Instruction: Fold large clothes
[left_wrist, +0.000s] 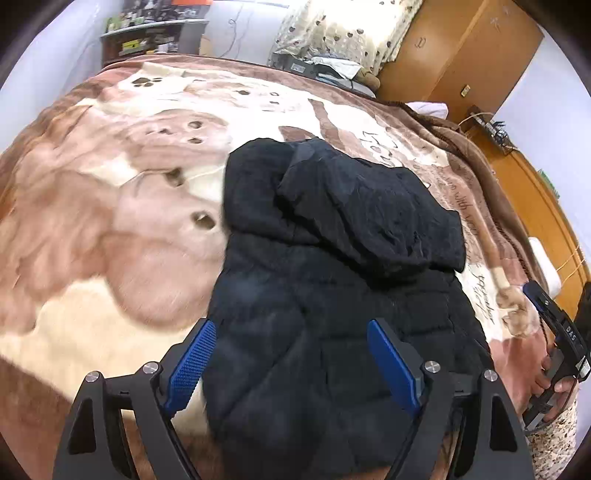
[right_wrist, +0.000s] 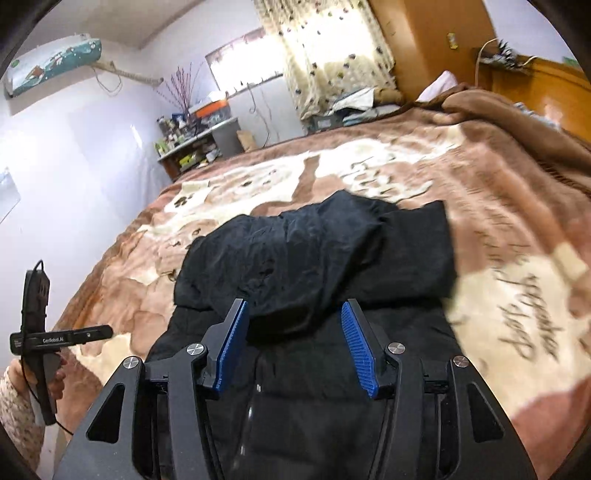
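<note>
Left wrist view is showing your left gripper (left_wrist: 291, 363) hanging over the near end of the black puffer jacket (left_wrist: 332, 280), its blue pads (left_wrist: 192, 363) standing wide apart and pressing on nothing. The quilted body of the jacket is filling the gap between the jaws as the camera looks down, but the fabric is lying below them on the bear-print blanket (left_wrist: 110, 206), not pinched. The jacket is lying lengthwise away from you, with its hood (left_wrist: 369, 206) folded down over the upper back, roughly in the middle of the bed and a little toward the headboard side. At the right edge of this view your right hand (left_wrist: 554, 380) is gripping the handle of the other tool, beside the jacket's right edge and clear of it. Right wrist view is showing your right gripper (right_wrist: 295, 347) also released, its jaws parted less widely than the left pair, with empty air between the pads (right_wrist: 232, 347). The jacket (right_wrist: 314, 258) is lying just beyond and under these fingertips, the folded hood edge sitting right at the tips as seen from here, though no cloth is caught between them. The blanket (right_wrist: 498, 221) is spreading out on all sides of the garment. At the left edge your left hand (right_wrist: 55, 380) is holding its tool off the jacket's left side.
</note>
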